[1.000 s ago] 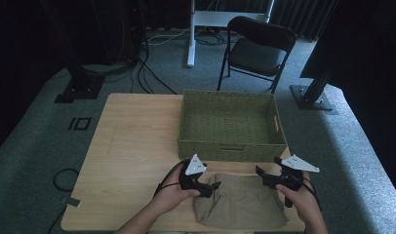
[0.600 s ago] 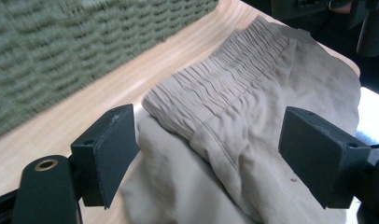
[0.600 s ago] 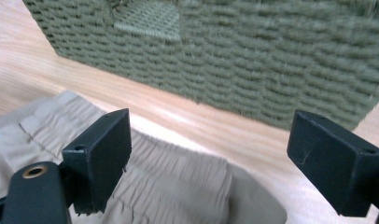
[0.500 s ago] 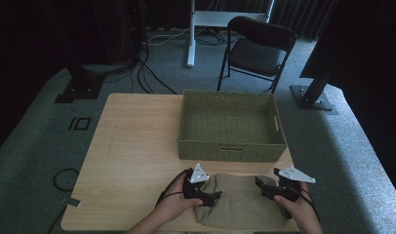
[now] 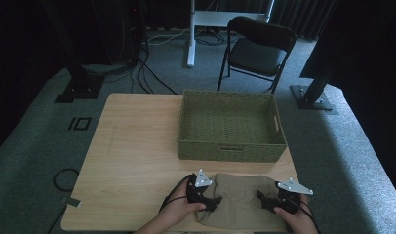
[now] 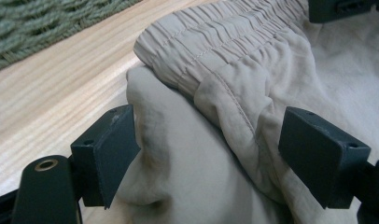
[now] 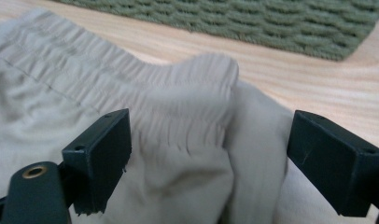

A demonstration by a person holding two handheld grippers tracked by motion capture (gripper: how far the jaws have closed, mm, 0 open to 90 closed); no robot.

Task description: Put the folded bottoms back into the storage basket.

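Observation:
A beige garment (image 5: 240, 202) with an elastic waistband (image 6: 215, 44) lies crumpled at the near edge of the wooden table (image 5: 137, 161). My left gripper (image 5: 216, 202) is at its left end. The jaws stand wide apart astride a raised fold of the cloth (image 6: 197, 140), and the left pad (image 6: 114, 156) brushes it. My right gripper (image 5: 261, 201) is at the right end, jaws equally wide around a bunched bit of waistband (image 7: 197, 116). Neither pair of pads squeezes the fabric. The two grippers point toward each other.
A green woven basket (image 5: 230, 148), with nothing inside, stands just beyond the garment at the table's middle right. The left half of the tabletop is bare wood. A black folding chair (image 5: 257, 48) and stand feet are on the carpet behind the table.
Both hands have come down and toward the near edge, from above the garment to its two ends. The cloth has stayed in place and the jaws have kept their width.

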